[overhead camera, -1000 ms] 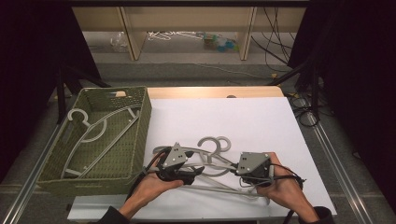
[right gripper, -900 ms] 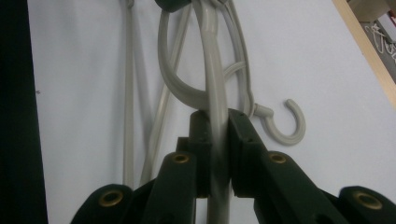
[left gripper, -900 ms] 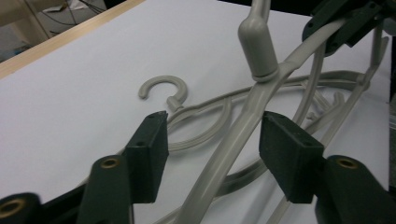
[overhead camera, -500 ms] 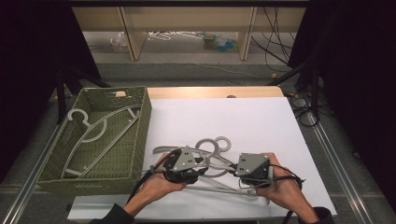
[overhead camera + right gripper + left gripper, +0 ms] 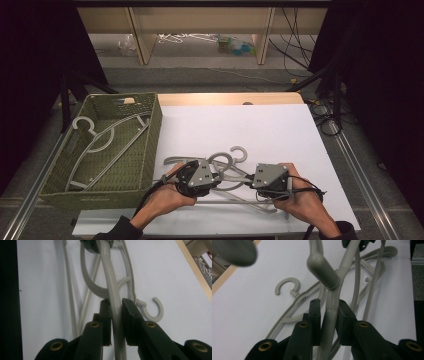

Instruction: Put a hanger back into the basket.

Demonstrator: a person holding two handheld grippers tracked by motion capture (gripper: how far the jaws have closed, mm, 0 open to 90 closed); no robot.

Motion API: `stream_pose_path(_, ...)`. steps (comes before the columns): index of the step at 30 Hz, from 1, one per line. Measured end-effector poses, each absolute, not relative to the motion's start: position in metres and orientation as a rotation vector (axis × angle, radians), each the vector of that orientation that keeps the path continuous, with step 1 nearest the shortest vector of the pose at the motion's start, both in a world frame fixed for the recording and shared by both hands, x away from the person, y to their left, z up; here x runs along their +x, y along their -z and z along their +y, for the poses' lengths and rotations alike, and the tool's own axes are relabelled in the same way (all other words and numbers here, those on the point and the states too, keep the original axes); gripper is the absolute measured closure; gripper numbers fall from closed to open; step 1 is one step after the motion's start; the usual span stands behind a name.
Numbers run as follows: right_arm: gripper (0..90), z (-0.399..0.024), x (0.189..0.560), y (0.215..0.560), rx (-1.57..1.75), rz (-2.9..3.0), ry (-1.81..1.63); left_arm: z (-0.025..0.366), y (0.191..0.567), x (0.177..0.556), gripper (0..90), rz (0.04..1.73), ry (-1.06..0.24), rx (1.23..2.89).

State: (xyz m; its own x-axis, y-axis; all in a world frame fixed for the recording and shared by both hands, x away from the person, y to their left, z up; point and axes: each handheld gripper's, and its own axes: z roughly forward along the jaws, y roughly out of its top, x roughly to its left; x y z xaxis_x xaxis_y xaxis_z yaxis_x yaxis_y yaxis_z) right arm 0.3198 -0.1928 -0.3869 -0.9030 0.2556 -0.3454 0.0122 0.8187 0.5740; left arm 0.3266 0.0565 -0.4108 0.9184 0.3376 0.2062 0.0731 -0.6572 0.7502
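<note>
Work: moving grey plastic hangers from the white table (image 5: pixel 280 125) into the green woven basket (image 5: pixel 150 135).
Done: at least two hangers (image 5: pixel 100 145) lie flat in the basket, hooks toward its far end.
Left: a small tangle of hangers lies on the table just right of the basket; one spare hook (image 5: pixel 240 152) points away from the basket.
Held hanger: top hanger (image 5: pixel 332 307) of the tangle, an arm of it caught at two places, both just right of the basket's near corner.
Left gripper (image 5: pixel 197 177): jaws have just been closing and now pinch the hanger's arm below the neck, pads pressed on both sides.
Right gripper (image 5: pixel 270 181): pinching the same arm farther from the basket, pads tight on the bar (image 5: pixel 115 315).
Stage: judged as grip secured on both ends, lift not yet begun.
Edges: basket wall is tall, so the hanger must rise above its rim; near table edge lies right under both hands.
Room: wide bare sheet beyond the tangle; neighbouring hangers cross the held one and could drag along.
</note>
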Motion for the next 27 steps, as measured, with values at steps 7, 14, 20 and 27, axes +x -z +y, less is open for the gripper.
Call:
stream_pose_path(7, 64.3, -0.196, 0.322, 0.385, 0.302, 2.567, -0.863, 0.057, 0.406, 0.323, 80.8, 0.324, -0.365, 2.263)
stream_pose_path(14, 46.9, -0.199, 0.323, 0.382, 0.416, 2.51, -0.976, 0.064, 0.401, 0.326, 80.5, 0.445, -0.311, 2.251)
stream_pose_path(20, 40.1, -0.203, 0.323, 0.377, 0.489, 2.417, -1.032, 0.075, 0.398, 0.331, 80.5, 0.51, -0.289, 2.242)
stream_pose_path(27, 36.1, -0.211, 0.326, 0.377, 0.584, 2.368, -1.106, 0.094, 0.391, 0.34, 80.4, 0.629, -0.288, 2.203)
